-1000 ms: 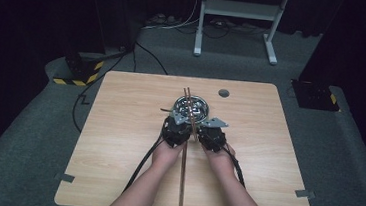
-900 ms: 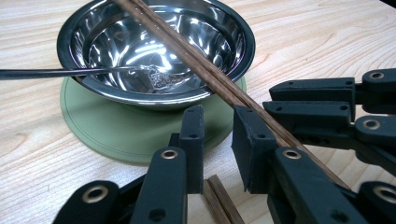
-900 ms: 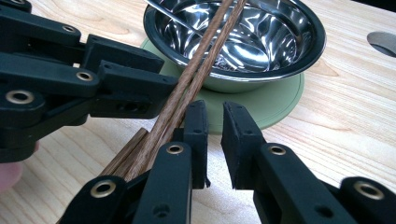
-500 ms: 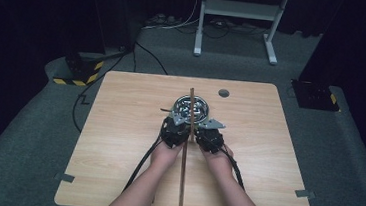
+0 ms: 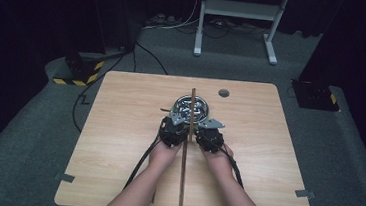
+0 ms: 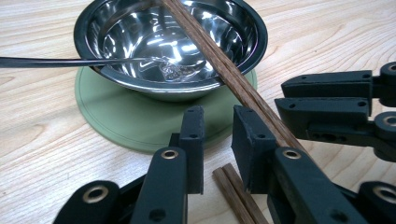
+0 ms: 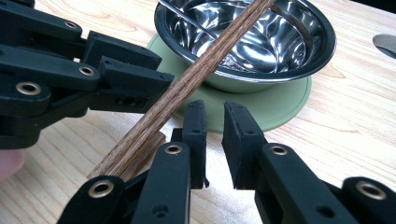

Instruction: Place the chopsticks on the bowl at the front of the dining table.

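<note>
A steel bowl (image 5: 190,108) (image 6: 173,42) (image 7: 261,42) stands on a round green mat (image 6: 116,116) (image 7: 280,107) in the middle of the table. A spoon (image 6: 46,62) lies in it, handle out to the left. Long wooden chopsticks (image 5: 184,168) (image 6: 219,65) (image 7: 187,88) rest across the bowl's rim and run back toward the table's front edge, between my two grippers. My left gripper (image 5: 175,120) (image 6: 217,116) sits left of them and my right gripper (image 5: 204,126) (image 7: 214,112) right of them. Both are shut to a narrow gap with nothing between the jaws.
A round dark grommet (image 5: 223,93) (image 7: 385,44) is set in the wooden table (image 5: 117,142) behind the bowl. Cables trail from both grippers back along the forearms. On the floor beyond are a yellow-and-black striped box (image 5: 78,71) and a white stand (image 5: 238,17).
</note>
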### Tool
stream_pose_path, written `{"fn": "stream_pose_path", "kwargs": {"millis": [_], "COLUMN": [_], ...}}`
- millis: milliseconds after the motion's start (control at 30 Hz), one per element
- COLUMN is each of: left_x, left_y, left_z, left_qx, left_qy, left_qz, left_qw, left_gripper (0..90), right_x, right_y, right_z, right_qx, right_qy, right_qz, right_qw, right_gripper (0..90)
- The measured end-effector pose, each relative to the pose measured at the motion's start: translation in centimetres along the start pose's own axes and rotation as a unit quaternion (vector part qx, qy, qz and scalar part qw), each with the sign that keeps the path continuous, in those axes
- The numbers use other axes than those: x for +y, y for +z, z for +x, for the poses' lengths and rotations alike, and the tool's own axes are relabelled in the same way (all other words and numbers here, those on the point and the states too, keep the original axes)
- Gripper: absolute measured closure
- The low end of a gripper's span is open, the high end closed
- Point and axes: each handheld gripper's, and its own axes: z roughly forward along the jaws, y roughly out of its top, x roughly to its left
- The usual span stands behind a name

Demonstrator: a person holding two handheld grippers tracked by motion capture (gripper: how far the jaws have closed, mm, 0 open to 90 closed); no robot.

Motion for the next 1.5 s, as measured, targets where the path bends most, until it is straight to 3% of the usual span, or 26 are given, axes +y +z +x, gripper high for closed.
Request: {"fn": "stream_pose_path", "kwargs": {"millis": [233,300,367,400,667,833,900,1133,1500], "left_x": [-1.0,-1.5,-2.1,-2.4,-3.9,-3.9,-4.0,-4.0,-4.0], "left_y": [-1.5,-2.2,-3.1,-3.5,-5.6,-5.5,-5.3,-4.6,-3.8], "left_z": [-0.2,-0.2,-0.2,-0.3,-2.3,-2.9,-2.9,-3.3,-3.7], "left_qx": [0.002,0.003,-0.002,-0.006,-0.019,-0.018,-0.017,-0.010,-0.005], "left_qy": [0.021,0.036,0.035,0.032,0.071,0.071,0.071,0.072,0.064], "left_qz": [-0.008,-0.008,-0.010,-0.010,-0.010,-0.011,-0.006,-0.001,0.002], "left_qw": [0.9997,0.9993,0.9993,0.9994,0.9973,0.9972,0.9973,0.9973,0.9979], "left_gripper": [72.9,72.3,71.3,70.9,69.2,71.9,72.8,80.8,83.4], "right_x": [-0.4,-0.8,-1.4,-1.8,-6.5,-8.3,-8.9,-9.5,-9.4], "right_y": [-0.7,-1.3,-2.0,-2.3,-5.6,-6.8,-6.8,-7.0,-7.1], "right_z": [0.4,0.6,0.7,0.8,-0.4,-1.1,-1.1,-1.6,-0.7], "right_qx": [0.002,0.006,0.003,-0.003,-0.022,-0.038,-0.044,-0.027,-0.054], "right_qy": [-0.002,-0.002,-0.004,-0.001,0.022,0.035,0.027,0.055,0.012], "right_qz": [-0.006,-0.007,-0.010,-0.008,0.038,0.041,0.039,0.038,0.035], "right_qw": [1.0000,1.0000,0.9999,1.0000,0.9988,0.9978,0.9979,0.9974,0.9978], "right_gripper": [76.2,74.2,72.9,71.8,61.3,56.1,55.4,55.7,57.1]}}
